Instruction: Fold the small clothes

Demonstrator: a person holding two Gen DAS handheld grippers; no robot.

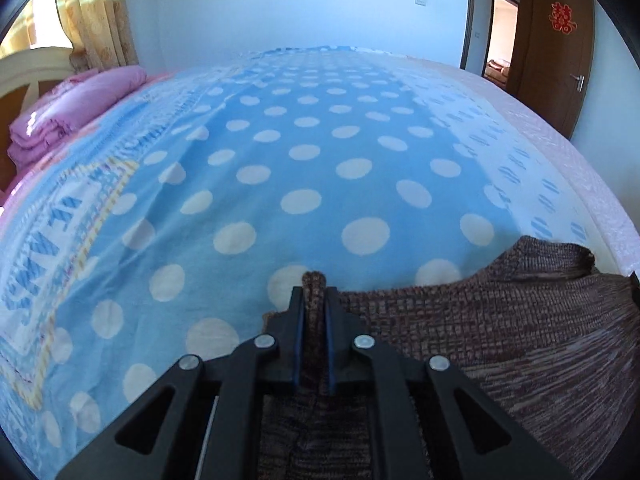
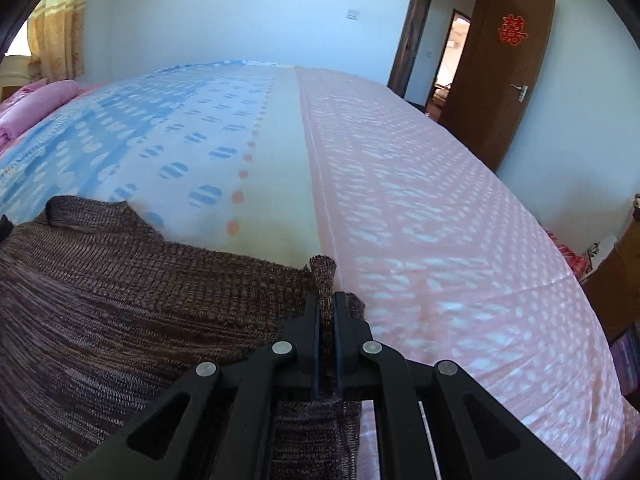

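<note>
A brown knitted sweater (image 1: pixel 500 328) is stretched between my two grippers just above the bed; it also shows in the right wrist view (image 2: pixel 120 288). My left gripper (image 1: pixel 315 296) is shut on one corner of the sweater, a tuft of knit sticking up between the fingers. My right gripper (image 2: pixel 327 300) is shut on the other corner in the same way. The sweater's collar (image 2: pixel 80 208) rises at the middle of the stretched edge.
The bed carries a blue blanket with white dots (image 1: pixel 304 152) on the left and a pink sheet (image 2: pixel 440 208) on the right. Folded pink bedding (image 1: pixel 76 108) lies by the headboard. A brown door (image 2: pixel 500 80) stands open at the far right.
</note>
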